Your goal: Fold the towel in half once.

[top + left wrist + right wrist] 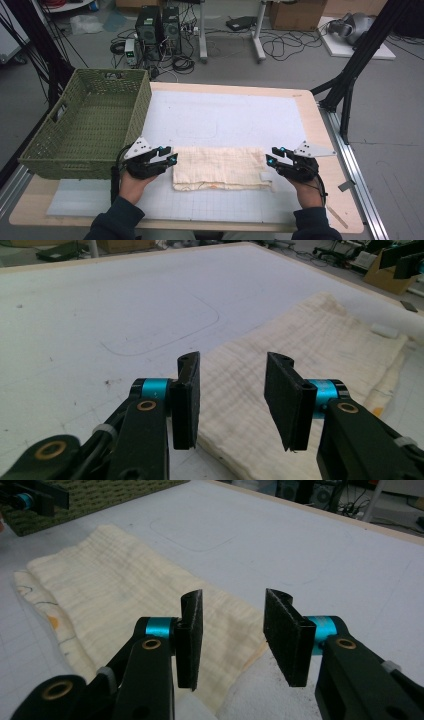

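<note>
You held the left gripper and right gripper at opposite short ends of the folded cloth, jaws apart and gripping nothing. The cloth lay flat on the near part of the white mat, right of the green basket, probably just laid down.

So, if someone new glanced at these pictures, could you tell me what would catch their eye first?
Probably the folded cream cloth lying flat on the white mat near the table's front edge, with the left hand-held gripper and the right hand-held gripper at its two ends, both with jaws apart and nothing between them. Next, the green woven basket at the table's left side.
</note>
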Demonstrator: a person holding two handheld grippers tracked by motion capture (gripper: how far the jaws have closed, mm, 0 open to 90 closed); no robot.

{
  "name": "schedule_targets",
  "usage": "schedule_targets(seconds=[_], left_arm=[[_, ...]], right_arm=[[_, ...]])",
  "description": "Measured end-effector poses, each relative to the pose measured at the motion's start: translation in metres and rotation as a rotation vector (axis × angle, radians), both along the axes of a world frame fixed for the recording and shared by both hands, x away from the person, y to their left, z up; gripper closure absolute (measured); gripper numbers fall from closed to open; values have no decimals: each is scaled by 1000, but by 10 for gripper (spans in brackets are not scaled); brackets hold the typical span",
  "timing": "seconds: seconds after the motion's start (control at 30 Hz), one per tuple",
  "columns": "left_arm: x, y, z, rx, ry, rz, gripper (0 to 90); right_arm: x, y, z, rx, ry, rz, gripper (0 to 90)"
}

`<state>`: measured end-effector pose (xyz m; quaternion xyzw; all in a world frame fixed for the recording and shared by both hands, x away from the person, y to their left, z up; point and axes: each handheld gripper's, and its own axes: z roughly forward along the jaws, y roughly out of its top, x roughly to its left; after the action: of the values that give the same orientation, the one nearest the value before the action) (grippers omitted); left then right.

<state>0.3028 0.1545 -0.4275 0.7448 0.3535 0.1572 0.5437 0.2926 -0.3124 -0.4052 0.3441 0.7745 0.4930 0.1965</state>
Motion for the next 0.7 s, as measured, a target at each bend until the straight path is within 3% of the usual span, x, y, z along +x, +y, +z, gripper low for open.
schedule_targets(seconds=[0.17, 0.4, 0.47, 0.53, 0.7], left_arm=[[6, -3, -4, 41, 27, 22, 559], [27, -9, -11, 85, 99, 95, 429], [36, -10, -8, 91, 84, 134, 400], [44, -11, -8, 63, 95, 140, 400], [60, -17, -15, 99, 157, 114, 450]], right_arm=[[3, 4, -6, -43, 22, -16, 591], [19, 10, -22, -83, 63, -115, 538], [27, 11, -24, -84, 71, -148, 514], [36, 13, -26, -96, 84, -174, 496], [58, 25, -33, -107, 126, -160, 500]])
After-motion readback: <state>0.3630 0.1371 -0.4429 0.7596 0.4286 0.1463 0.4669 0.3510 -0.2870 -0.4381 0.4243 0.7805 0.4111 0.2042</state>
